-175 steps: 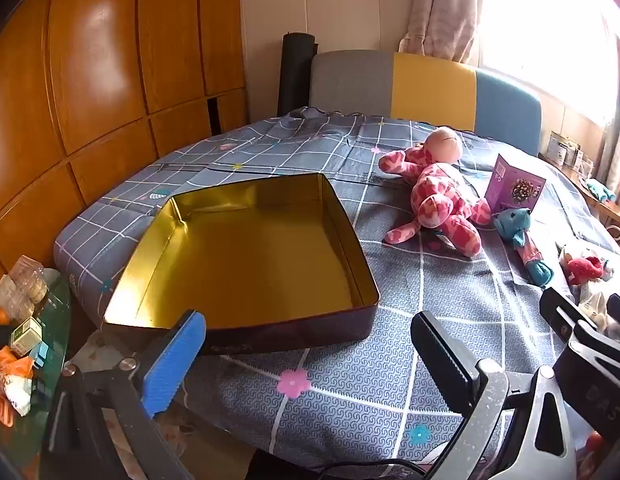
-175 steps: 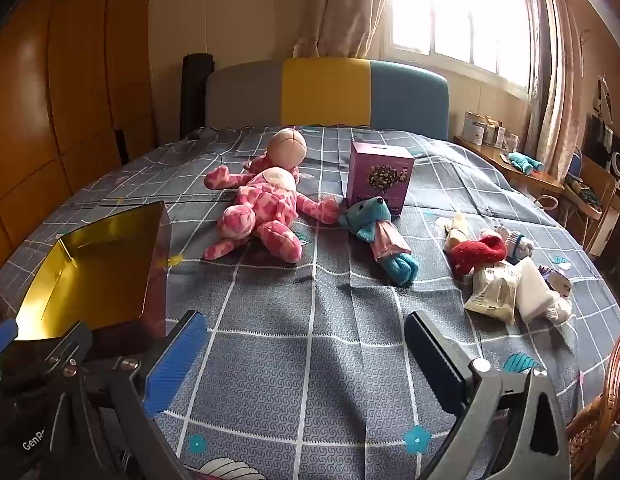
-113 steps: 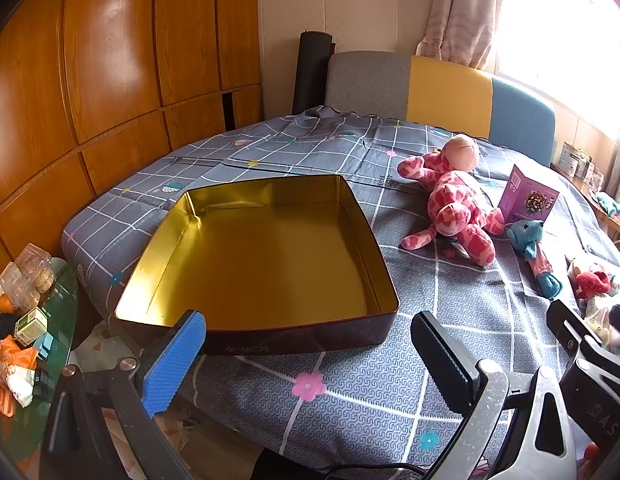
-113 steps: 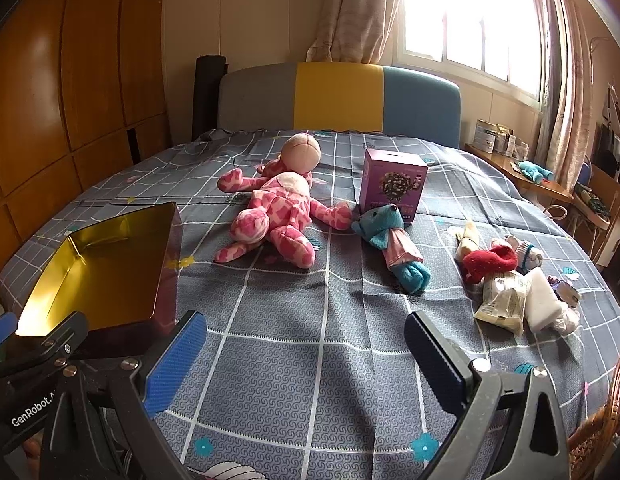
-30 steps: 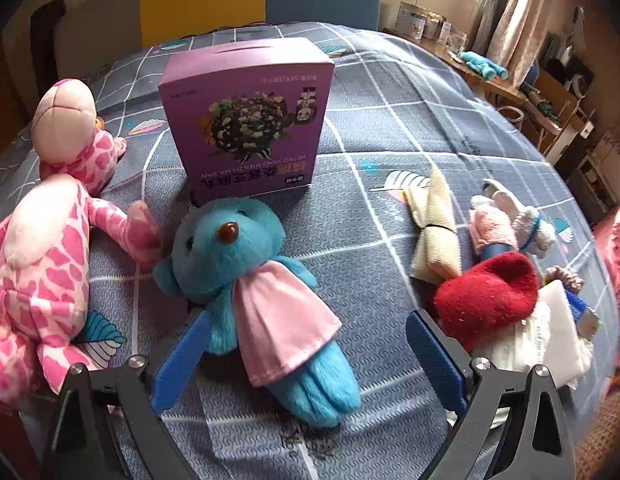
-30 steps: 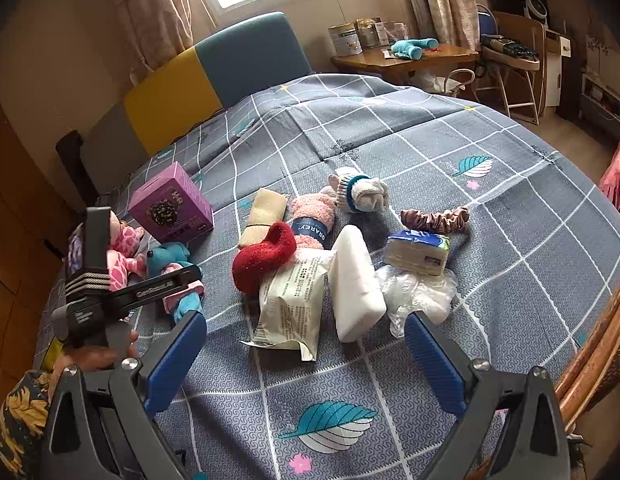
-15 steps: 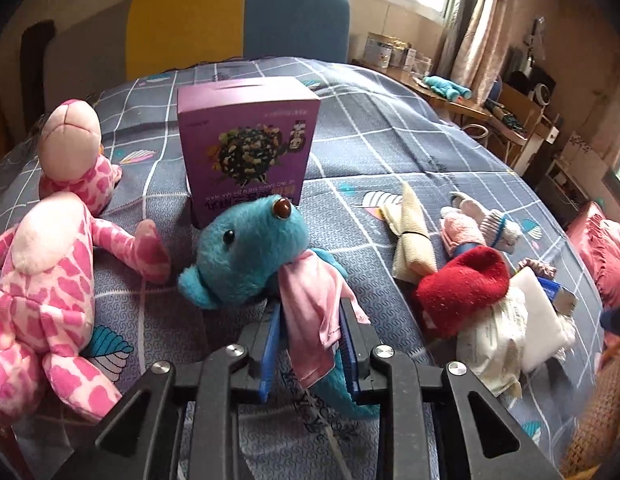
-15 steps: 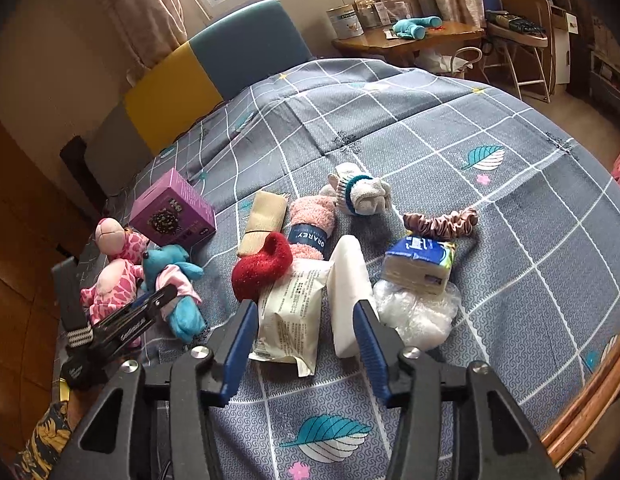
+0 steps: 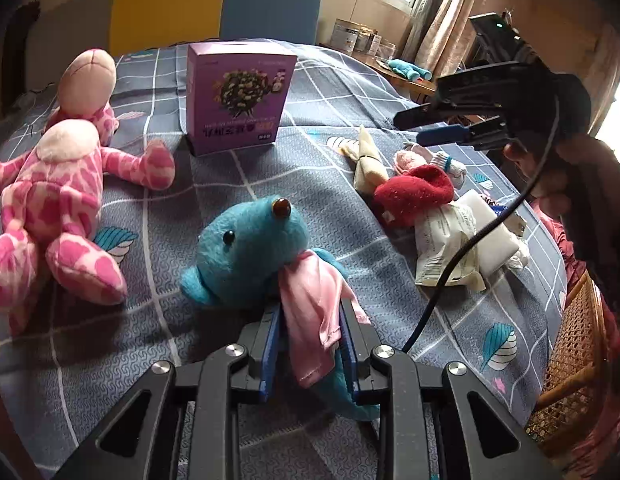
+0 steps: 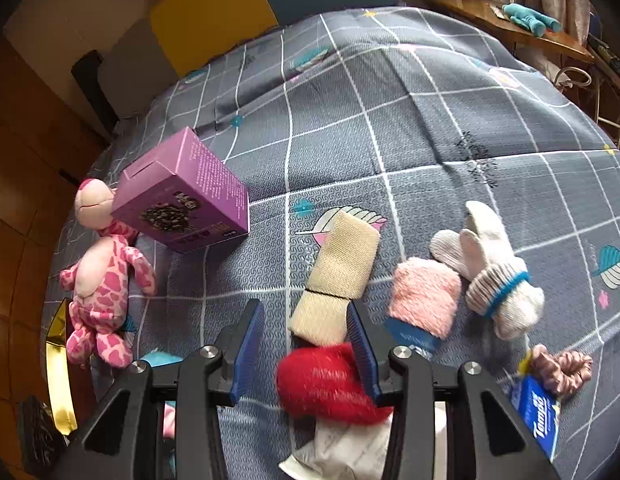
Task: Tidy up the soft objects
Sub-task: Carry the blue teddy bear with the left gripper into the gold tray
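Observation:
My left gripper is shut on the blue plush bear, gripping its pink cape and body, lifted slightly off the grey bedspread. My right gripper is partly open, hovering over a beige folded cloth and a red fluffy sock; it holds nothing. It also shows in the left wrist view, above the red sock. A pink spotted plush lies left; it also shows in the right wrist view.
A purple box stands behind the bear. A pink sock, white glove, scrunchie, tissue pack and white packet lie right. The gold tin's edge is at left. A wicker chair stands beside the bed.
My left gripper has lifted the blue bear and drawn it nearer. My right gripper has moved in low over the beige cloth and red sock, its fingers narrower than a second ago.

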{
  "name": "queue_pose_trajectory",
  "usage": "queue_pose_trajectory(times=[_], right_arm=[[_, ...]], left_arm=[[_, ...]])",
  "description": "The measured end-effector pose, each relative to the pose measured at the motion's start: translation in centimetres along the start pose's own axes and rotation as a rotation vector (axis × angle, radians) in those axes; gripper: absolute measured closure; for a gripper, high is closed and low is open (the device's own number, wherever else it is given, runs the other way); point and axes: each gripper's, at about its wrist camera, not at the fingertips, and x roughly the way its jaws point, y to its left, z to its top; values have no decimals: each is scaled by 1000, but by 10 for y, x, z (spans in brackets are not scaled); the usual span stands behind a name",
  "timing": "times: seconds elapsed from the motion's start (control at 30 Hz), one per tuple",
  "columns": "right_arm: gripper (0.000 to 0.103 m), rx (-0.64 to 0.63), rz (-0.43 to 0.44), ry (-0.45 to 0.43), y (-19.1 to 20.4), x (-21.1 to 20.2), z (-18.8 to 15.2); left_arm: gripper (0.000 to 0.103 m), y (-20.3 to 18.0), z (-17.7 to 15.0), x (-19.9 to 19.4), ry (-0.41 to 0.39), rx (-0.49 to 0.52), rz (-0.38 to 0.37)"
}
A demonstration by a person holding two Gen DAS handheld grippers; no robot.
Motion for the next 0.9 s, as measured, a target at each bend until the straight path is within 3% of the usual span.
queue_pose_trajectory(times=[0.27,0.4,0.5,0.8,0.9], right_arm=[[58,33,-174,98,-2,70,22],[76,-30,-204,78,5,66,19],[91,-28,-175,13,9,40,16],[93,-155,-34,-140,61,-38,-35],[93,-217,22,-201,87,-65,-62]], left_arm=[[75,12,-9,7,15,-31,-1],[79,17,-10,2,-16,-59,3],[79,21,-7,-13,-56,-84,-2],[79,33,-2,-87,-197,-137,-31],[79,51,-11,-122,-246,-183,-5]])
